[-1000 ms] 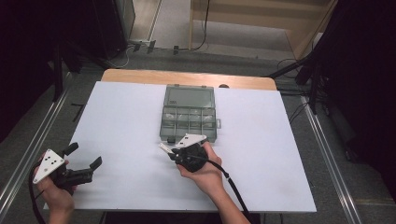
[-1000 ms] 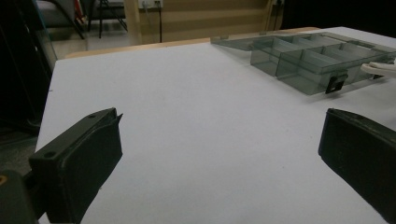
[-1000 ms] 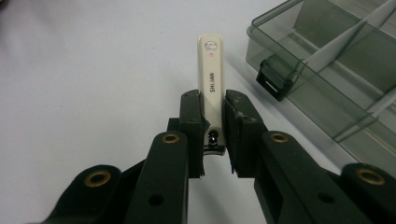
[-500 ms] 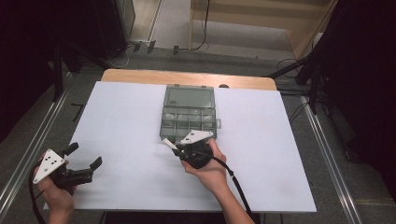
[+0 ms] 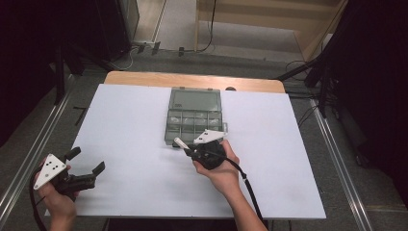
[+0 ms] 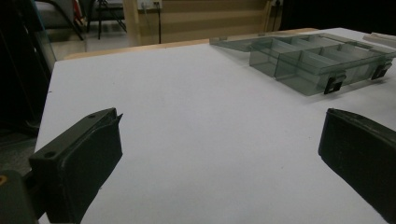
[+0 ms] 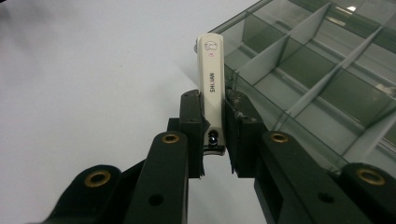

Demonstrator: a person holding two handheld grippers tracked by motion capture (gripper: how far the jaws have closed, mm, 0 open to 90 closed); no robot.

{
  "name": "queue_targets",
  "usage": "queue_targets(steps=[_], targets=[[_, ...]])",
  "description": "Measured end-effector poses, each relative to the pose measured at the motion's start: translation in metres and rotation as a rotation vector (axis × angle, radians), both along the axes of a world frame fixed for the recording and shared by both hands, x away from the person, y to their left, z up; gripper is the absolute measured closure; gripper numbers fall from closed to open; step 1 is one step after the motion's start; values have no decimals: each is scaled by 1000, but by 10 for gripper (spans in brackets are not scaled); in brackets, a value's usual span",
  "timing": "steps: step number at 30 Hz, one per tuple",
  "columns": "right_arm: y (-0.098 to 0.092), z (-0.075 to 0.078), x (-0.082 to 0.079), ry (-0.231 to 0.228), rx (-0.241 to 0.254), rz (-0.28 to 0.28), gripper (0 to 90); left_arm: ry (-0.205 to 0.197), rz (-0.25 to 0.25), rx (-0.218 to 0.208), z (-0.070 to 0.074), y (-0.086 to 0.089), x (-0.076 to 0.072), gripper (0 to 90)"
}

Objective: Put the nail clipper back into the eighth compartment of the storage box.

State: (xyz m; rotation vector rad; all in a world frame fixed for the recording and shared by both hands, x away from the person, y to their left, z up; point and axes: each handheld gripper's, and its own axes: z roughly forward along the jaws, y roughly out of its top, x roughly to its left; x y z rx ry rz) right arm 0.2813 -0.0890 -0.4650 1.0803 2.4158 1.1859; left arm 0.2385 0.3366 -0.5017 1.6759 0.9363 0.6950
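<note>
A clear grey compartment box [image 5: 194, 100] lies mid-table with its lid folded back flat on the far side. My right gripper [image 5: 188, 150] hovers at the box's near left corner, shut on a white nail clipper [image 5: 180, 142]. In the right gripper view the nail clipper [image 7: 211, 79] sticks out forward between the jaws of the right gripper [image 7: 214, 101], its tip beside the box [image 7: 327, 70] and its divided cells. My left gripper [image 5: 87, 161] rests open near the table's front left corner. In its own view the left gripper [image 6: 219, 149] holds nothing, with the box [image 6: 308, 60] far off.
A white sheet [image 5: 125, 125] covers the table, with a wooden edge [image 5: 192, 79] showing at the back. Some cells of the box hold small pale items. Metal rails run along both sides of the table. A cable [image 5: 248, 187] trails from the right gripper.
My right gripper has carried the nail clipper a little forward and to the right, up to the box's near left corner. The left gripper has stayed put.
</note>
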Motion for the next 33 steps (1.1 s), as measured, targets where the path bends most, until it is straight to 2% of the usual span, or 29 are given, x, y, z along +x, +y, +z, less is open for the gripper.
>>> queue_targets(steps=[19, 33], targets=[[-30, 6, 9, -8, 18, -77, 796, -25, -7, -35, 3, 4, -3, 0], [-47, 5, 19, -2, 29, -118, 796, -33, -7, -9, 5, 1, -3, 0]])
